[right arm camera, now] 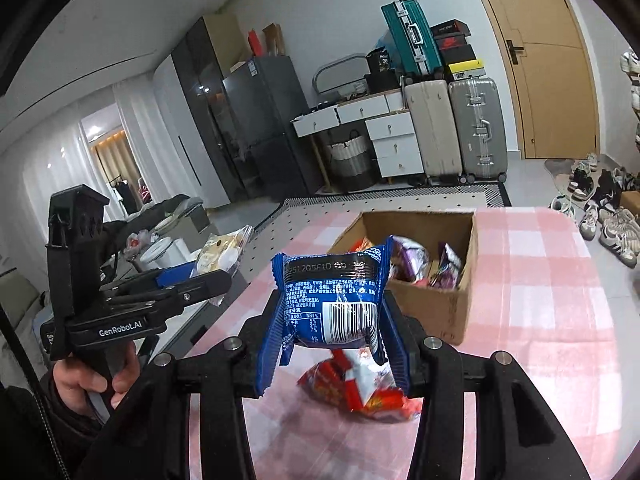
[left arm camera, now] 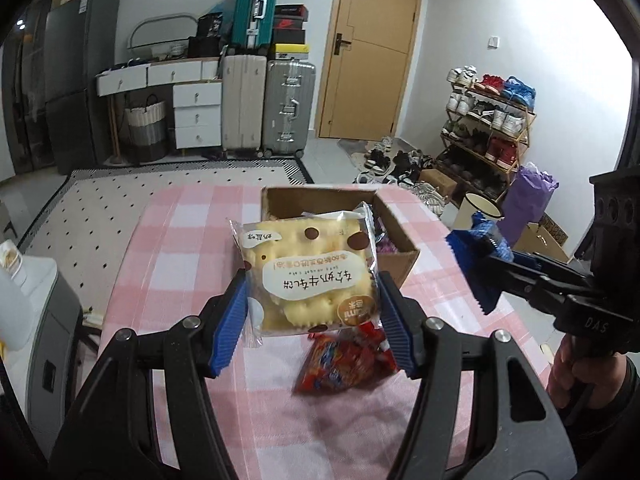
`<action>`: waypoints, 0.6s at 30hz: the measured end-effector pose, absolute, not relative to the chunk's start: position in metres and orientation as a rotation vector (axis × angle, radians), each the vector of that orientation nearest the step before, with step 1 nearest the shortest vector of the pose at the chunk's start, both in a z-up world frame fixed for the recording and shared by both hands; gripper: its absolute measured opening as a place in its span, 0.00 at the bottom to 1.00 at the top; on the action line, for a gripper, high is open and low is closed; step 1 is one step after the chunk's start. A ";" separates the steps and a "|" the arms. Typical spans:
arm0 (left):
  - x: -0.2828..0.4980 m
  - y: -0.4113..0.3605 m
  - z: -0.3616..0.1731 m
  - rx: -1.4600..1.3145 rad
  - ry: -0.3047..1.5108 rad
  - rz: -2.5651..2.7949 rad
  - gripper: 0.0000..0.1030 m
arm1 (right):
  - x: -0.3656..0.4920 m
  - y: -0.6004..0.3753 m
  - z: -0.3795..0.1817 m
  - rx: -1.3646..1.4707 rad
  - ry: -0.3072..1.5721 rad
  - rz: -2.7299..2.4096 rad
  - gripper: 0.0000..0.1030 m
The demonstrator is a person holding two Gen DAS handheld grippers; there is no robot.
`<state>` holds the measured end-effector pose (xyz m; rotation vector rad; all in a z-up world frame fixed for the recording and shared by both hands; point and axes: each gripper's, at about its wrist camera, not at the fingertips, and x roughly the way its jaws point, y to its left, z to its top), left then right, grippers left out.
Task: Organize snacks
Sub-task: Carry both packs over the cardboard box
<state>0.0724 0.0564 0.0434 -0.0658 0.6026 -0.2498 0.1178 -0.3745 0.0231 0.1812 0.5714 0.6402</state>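
Left gripper [left arm camera: 312, 312]: blue ribbed fingers [left arm camera: 230, 320] clenched on the 2 side edges of a clear-wrapped pale yellow square cracker pack [left arm camera: 308, 272], held in the air above the pink-and-white checked tablecloth [left arm camera: 180, 240].

Right gripper [right arm camera: 334, 328]: clamped on a blue foil snack packet [right arm camera: 332, 300], barcode side facing the camera, also lifted off the cloth.

Open brown cardboard box [right arm camera: 448, 312]: on the cloth beyond both grippers, several wrapped snacks inside.

1 red crinkled snack bag [right arm camera: 360, 388] lies flat on the cloth, near the box, below the held packets.
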 end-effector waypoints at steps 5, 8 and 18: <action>0.091 0.038 0.060 -0.033 0.588 -0.266 0.58 | 0.134 -0.375 0.041 0.161 0.547 0.631 0.45; 0.106 0.030 0.067 -0.034 0.589 -0.271 0.58 | 0.148 -0.385 0.053 0.189 0.533 0.609 0.45; 0.160 0.006 0.090 -0.018 0.576 -0.271 0.58 | 0.192 -0.392 0.084 0.176 0.507 0.590 0.45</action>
